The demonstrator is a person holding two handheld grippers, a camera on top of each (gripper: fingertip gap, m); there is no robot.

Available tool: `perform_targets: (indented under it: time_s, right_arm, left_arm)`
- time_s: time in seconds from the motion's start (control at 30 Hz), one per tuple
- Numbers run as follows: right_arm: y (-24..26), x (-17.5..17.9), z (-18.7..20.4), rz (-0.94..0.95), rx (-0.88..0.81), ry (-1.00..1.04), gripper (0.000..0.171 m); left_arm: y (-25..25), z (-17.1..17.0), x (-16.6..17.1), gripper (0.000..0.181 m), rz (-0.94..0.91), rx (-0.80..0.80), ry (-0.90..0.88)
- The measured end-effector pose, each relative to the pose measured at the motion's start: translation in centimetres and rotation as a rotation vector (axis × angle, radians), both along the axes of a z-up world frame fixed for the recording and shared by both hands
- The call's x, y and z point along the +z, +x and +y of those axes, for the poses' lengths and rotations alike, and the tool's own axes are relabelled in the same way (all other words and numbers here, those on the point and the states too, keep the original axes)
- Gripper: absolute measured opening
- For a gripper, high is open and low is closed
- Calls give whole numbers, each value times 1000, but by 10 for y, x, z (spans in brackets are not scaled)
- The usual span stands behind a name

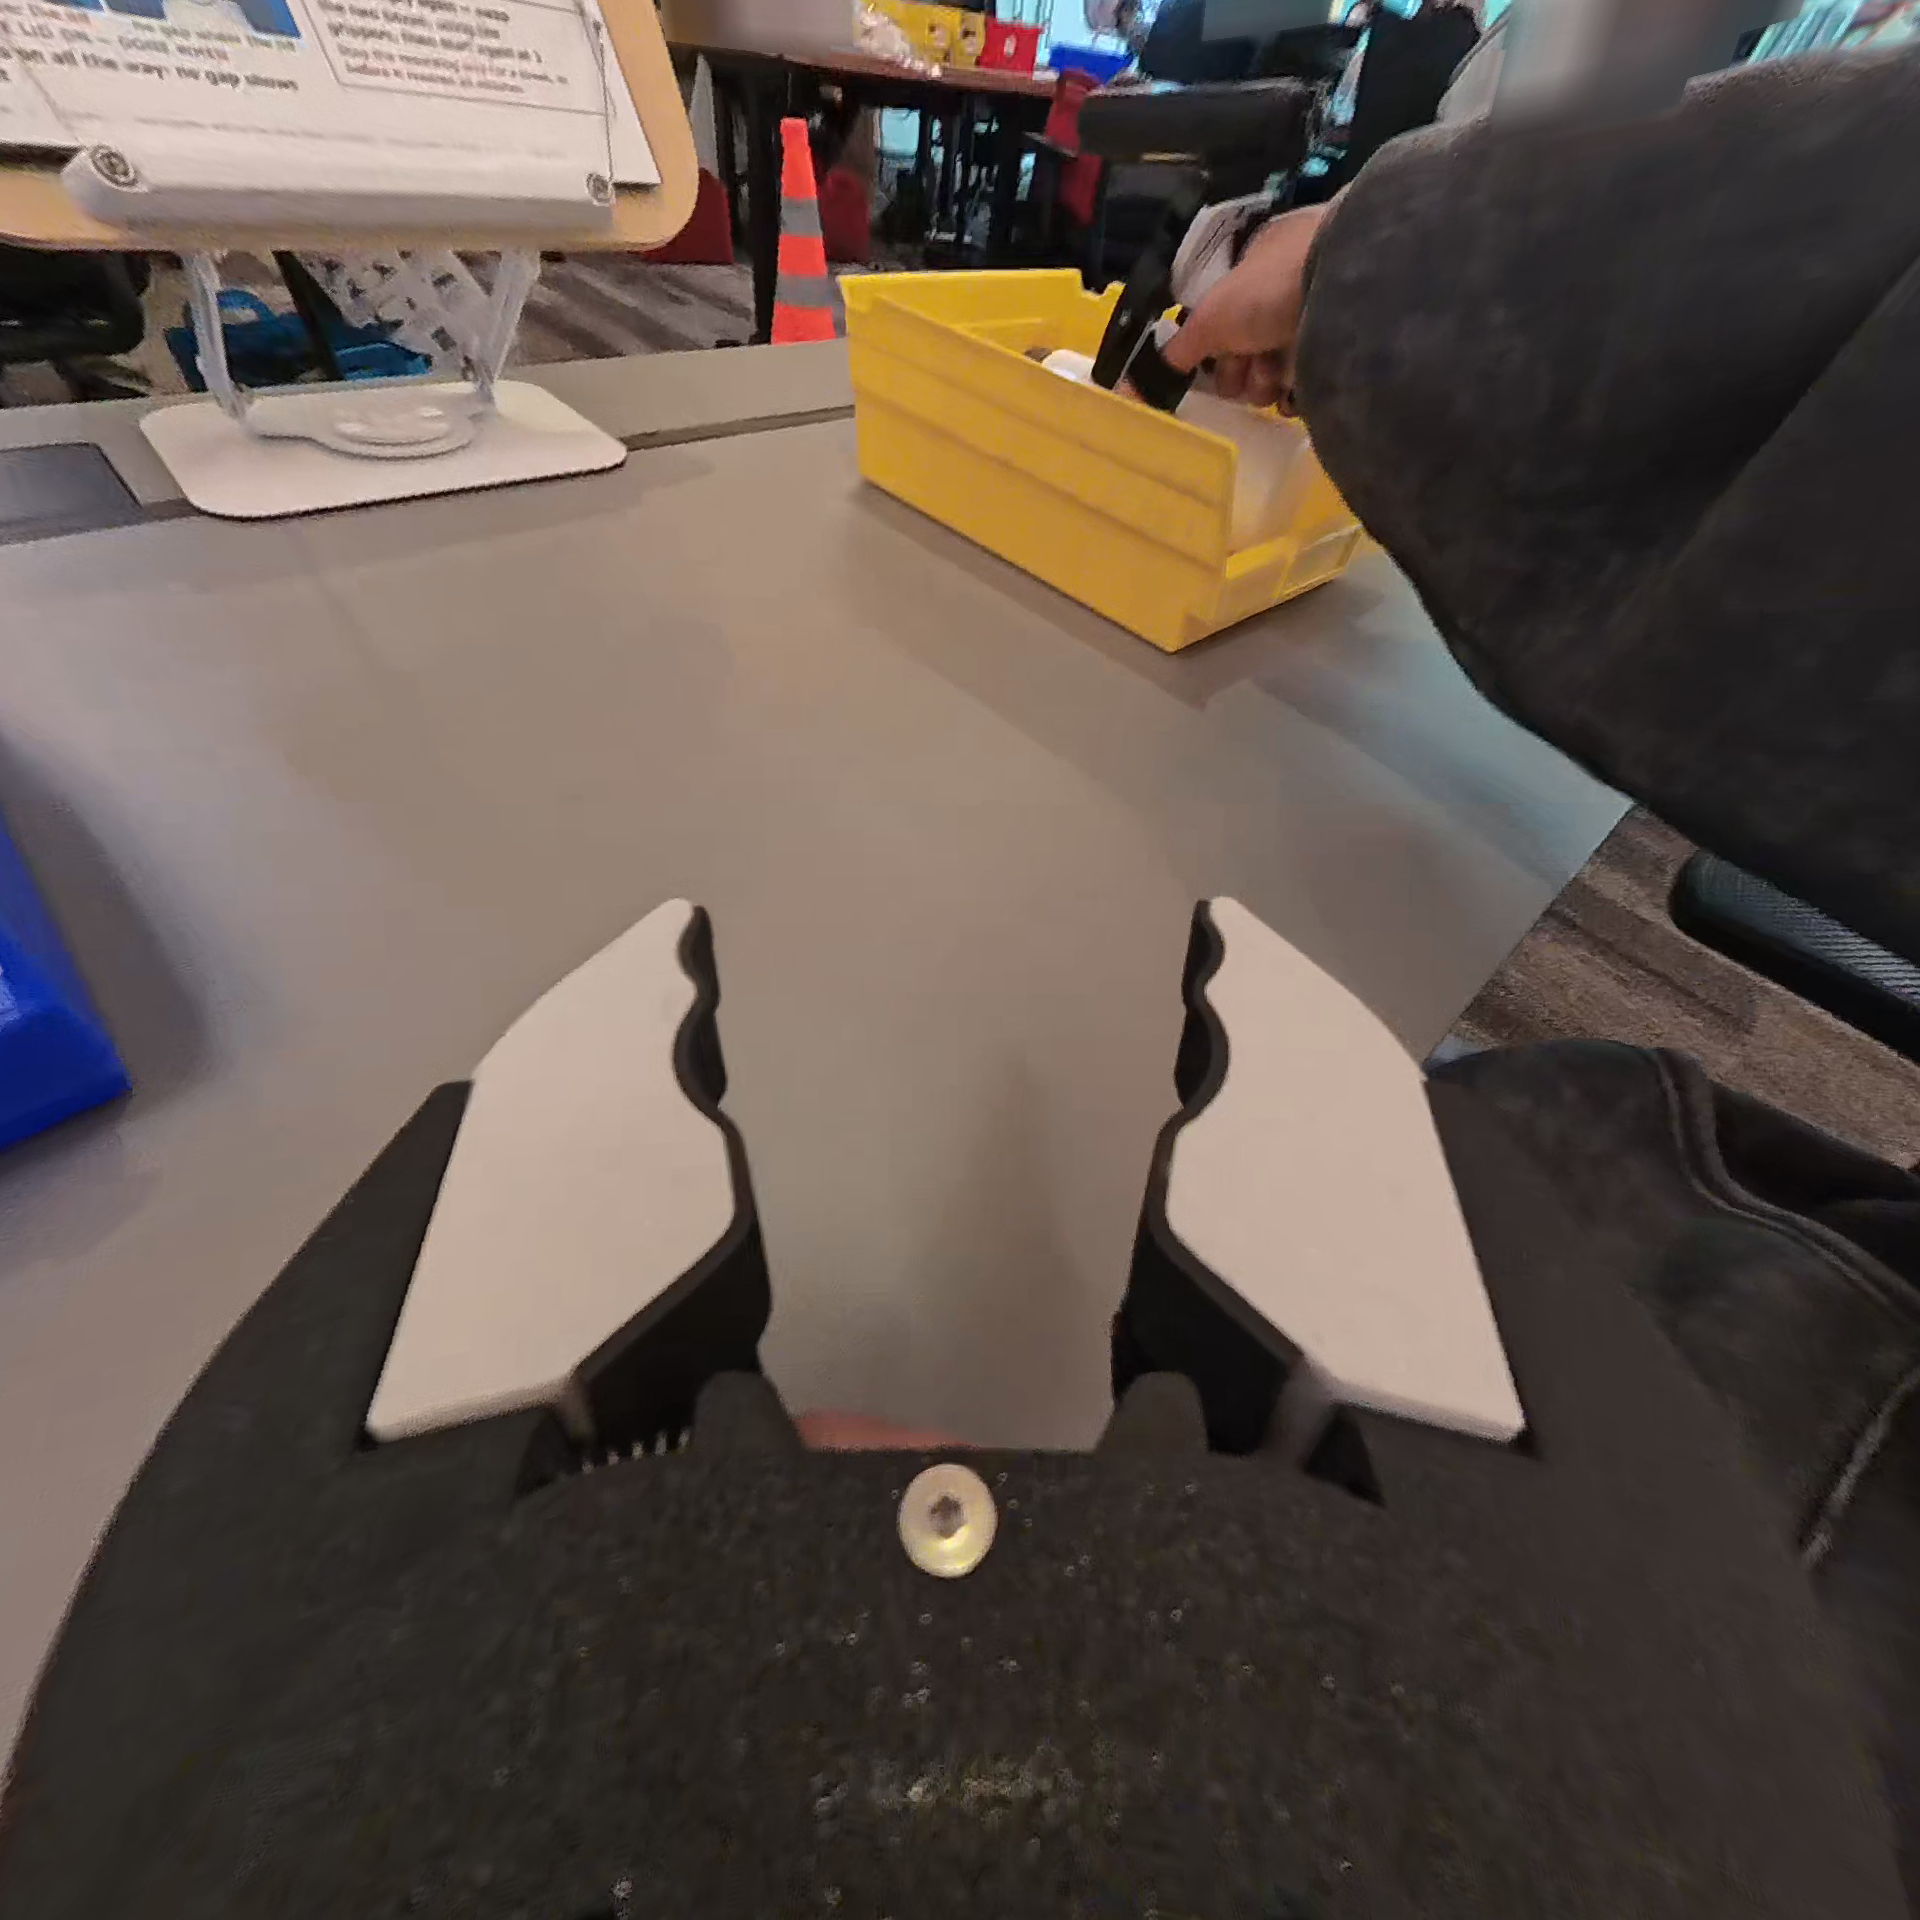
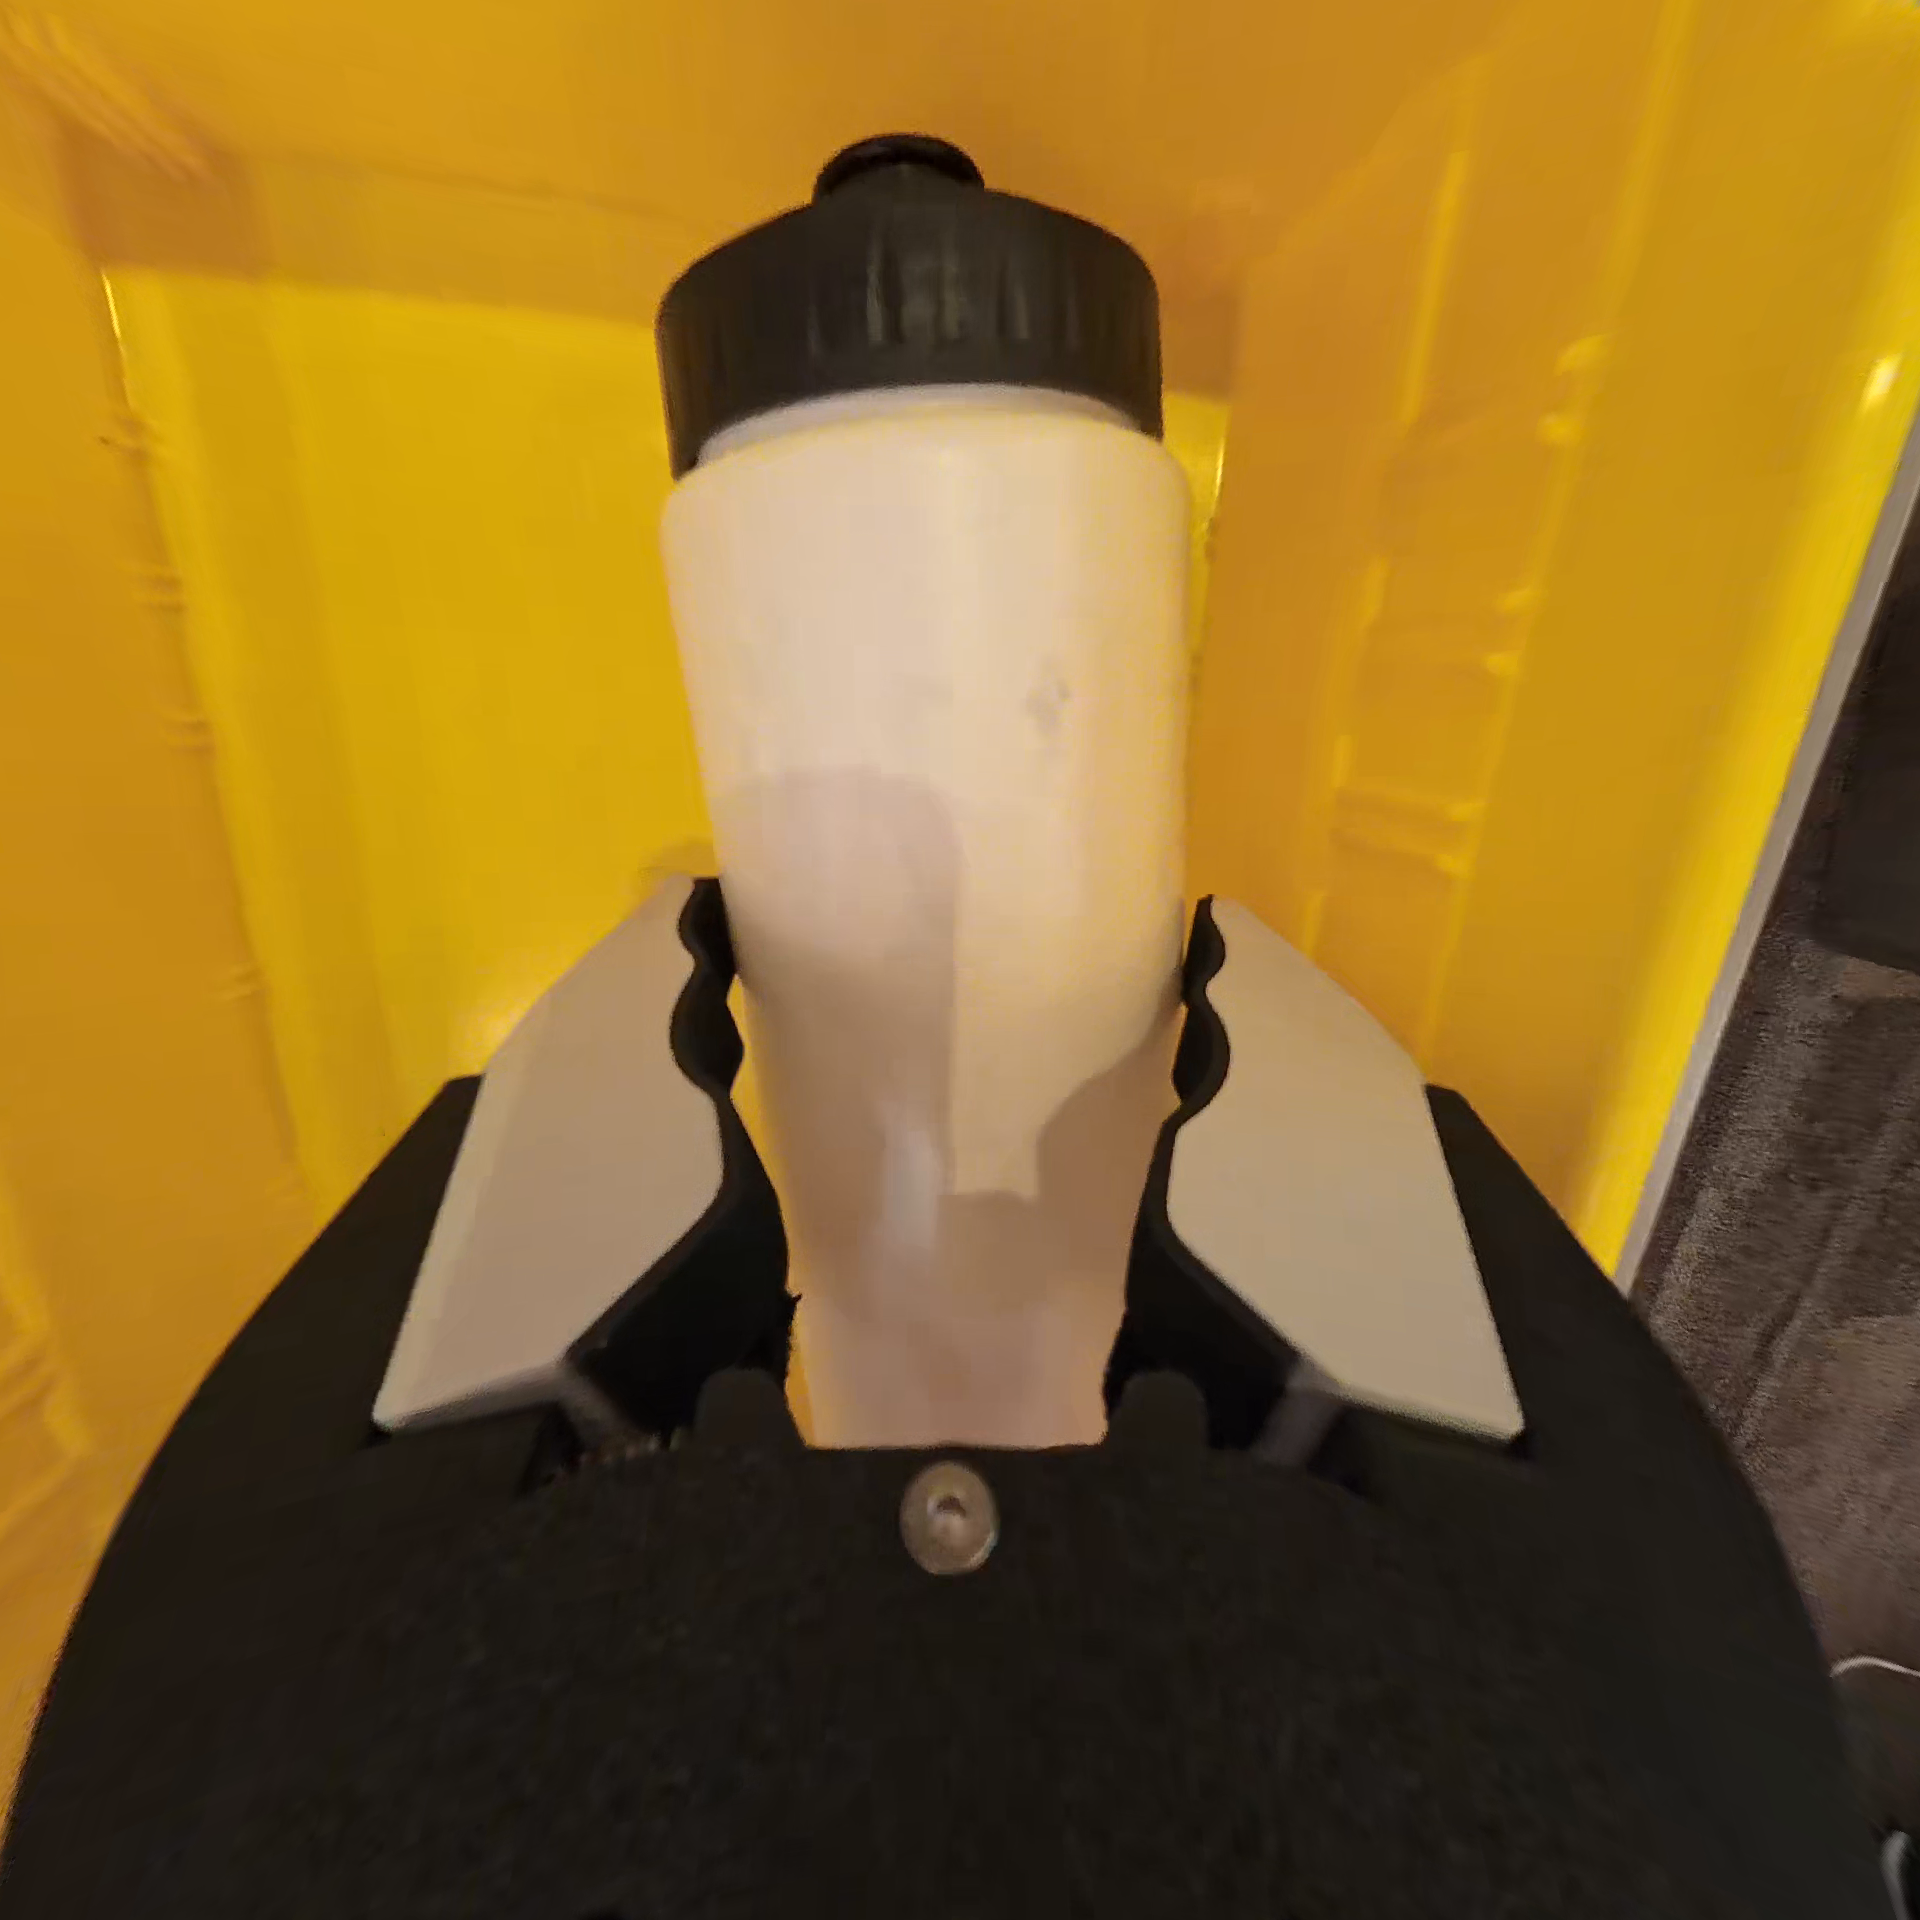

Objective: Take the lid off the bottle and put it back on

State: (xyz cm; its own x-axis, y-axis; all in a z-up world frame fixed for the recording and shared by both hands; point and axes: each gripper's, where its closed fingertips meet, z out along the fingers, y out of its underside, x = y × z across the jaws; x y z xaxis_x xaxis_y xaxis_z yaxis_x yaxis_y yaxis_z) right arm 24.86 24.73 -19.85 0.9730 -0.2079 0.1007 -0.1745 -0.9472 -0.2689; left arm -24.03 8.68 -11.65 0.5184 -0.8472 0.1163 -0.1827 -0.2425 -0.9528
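Left wrist view, gripper: the left gripper [image 1: 951,1023] hovers low over the grey tabletop [image 1: 644,727], its 2 fingers spread apart and nothing between them.
Left wrist view, bin: a yellow bin [image 1: 1049,457] sits toward the far right edge of the tabletop, well apart from the left gripper.
Left wrist view, other tool: the right gripper [image 1: 1148,343] dips into that bin, a hand [image 1: 1242,301] and dark sleeve [image 1: 1558,416] behind it; only a sliver of white shows inside.
Left wrist view, extras: a paper sheet on a clear stand [image 1: 374,343] at the far left, a blue bin [image 1: 47,997] at the left edge, an orange cone [image 1: 800,249] on the floor beyond.
Right wrist view, bottle: here it is, a white squeeze bottle [image 2: 925,675] inside the yellow bin [image 2: 364,623], black screw lid [image 2: 909,301] on and pointing away from the camera.
Right wrist view, gripper: the right gripper [image 2: 951,1023] straddles the lower body, 1 pad on each side, right at the plastic; spread wide, and I read no firm squeeze yet.
Handling: looks light and probably empty; thin walls will likely dent, and smooth plastic may slip.
Where to hold: mid-body for carrying, ribbed lid rim for twisting.
Next call: close gently, lift clear of the bin.
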Motion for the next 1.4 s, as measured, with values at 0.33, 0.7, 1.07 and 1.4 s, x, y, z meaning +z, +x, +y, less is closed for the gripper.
perform_targets:
  time_s: [0.33, 0.7, 1.07, 1.4]
  right_arm:
    - [-69, 123, 1, 51, 204, 577, 80]
    - [-149, 115, -186, 7, 282, 1152, 67]
    - [-106, 85, -192, 88, 117, 1130, 63]
    - [-119, 87, -183, 90, 168, 1136, 64]
  left_arm:
    - [-45, 40, 13, 86, -16, 232, 5]
    - [-149, 94, 26, 61, -138, 524, 36]
    - [-140, 92, 26, 50, -41, 496, 169]
    - [-133, 89, 9, 56, -6, 459, 66]
